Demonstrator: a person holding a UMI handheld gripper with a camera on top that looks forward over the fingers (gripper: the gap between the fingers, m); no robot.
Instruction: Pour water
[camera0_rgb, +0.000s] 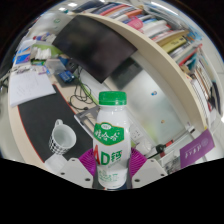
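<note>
Gripper (110, 178) at bottom centre, fingers clenched on white bottle (110, 140) with green cap, upright at frame centre. Just left of it: white ribbed cup (61, 135) on the table (150, 125). Beyond: cable clutter, dark monitor (85, 42) upper centre, curved bookshelf (165, 40) upper right
</note>
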